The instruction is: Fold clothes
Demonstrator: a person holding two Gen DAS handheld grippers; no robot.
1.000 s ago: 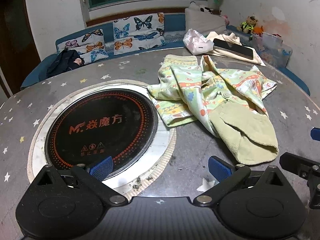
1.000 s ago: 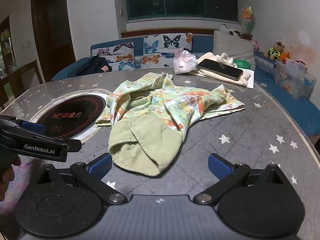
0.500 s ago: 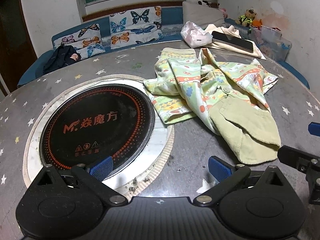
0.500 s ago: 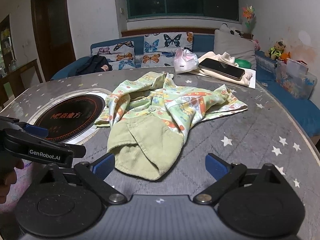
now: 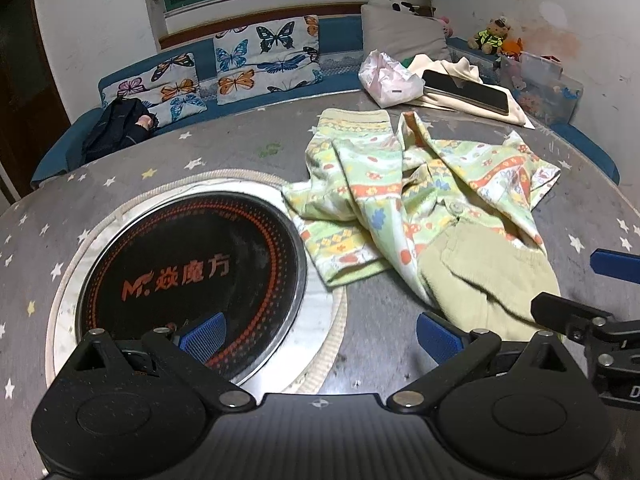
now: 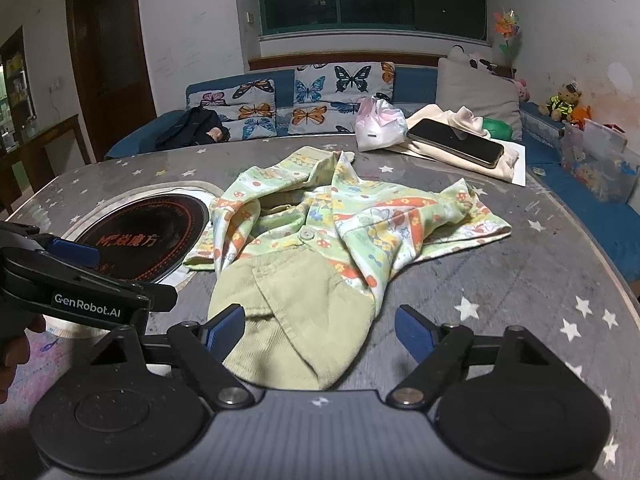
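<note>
One crumpled shirt [image 6: 320, 240] (green print, plain olive hem) lies mid-table [image 6: 520, 280], its left edge beside the hob [image 5: 192, 272]. Right gripper [image 6: 319, 330] hovers over the hem, jaws wide apart, empty. Left gripper [image 5: 320, 334], likewise spread, holds nothing near the hob's front rim.

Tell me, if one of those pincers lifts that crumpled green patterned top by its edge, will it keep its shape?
Probably not. The green patterned top lies in soft creases on the table, so it would likely droop and unfold. It looks thin, so probably light. The plain corduroy-like part seems thicker and may hang heavier.
</note>
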